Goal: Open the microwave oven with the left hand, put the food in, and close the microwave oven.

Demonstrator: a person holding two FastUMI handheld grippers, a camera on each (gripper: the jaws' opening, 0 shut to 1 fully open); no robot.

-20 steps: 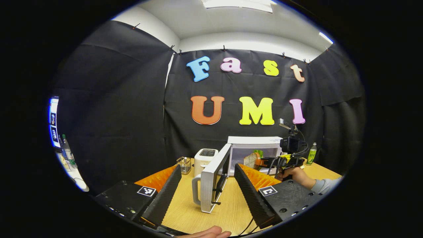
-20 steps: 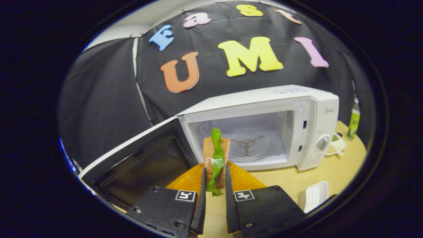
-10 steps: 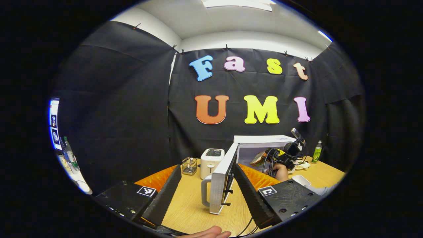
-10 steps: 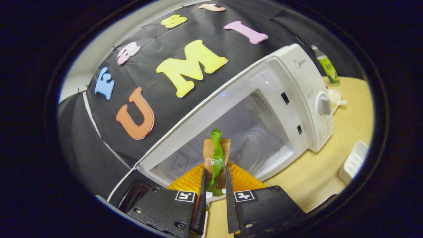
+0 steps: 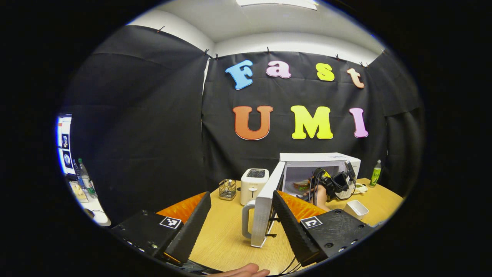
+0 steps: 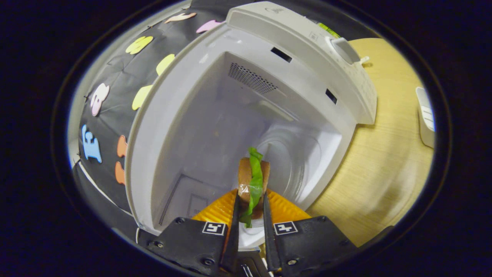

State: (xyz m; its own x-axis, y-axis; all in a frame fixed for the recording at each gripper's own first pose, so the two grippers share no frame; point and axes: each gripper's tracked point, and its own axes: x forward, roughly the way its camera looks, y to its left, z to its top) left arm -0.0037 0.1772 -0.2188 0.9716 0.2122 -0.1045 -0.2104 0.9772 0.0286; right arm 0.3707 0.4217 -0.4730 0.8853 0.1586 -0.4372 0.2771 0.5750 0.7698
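Left gripper (image 5: 240, 219): fingers spread wide, holding nothing, just in front of the open microwave door (image 5: 267, 204) on the counter (image 5: 226, 238). Right gripper (image 6: 250, 231): pinching the sandwich (image 6: 253, 184) between both fingers, at the mouth of the microwave (image 6: 246, 88) cavity. Left of the microwave: toaster (image 5: 253, 184).
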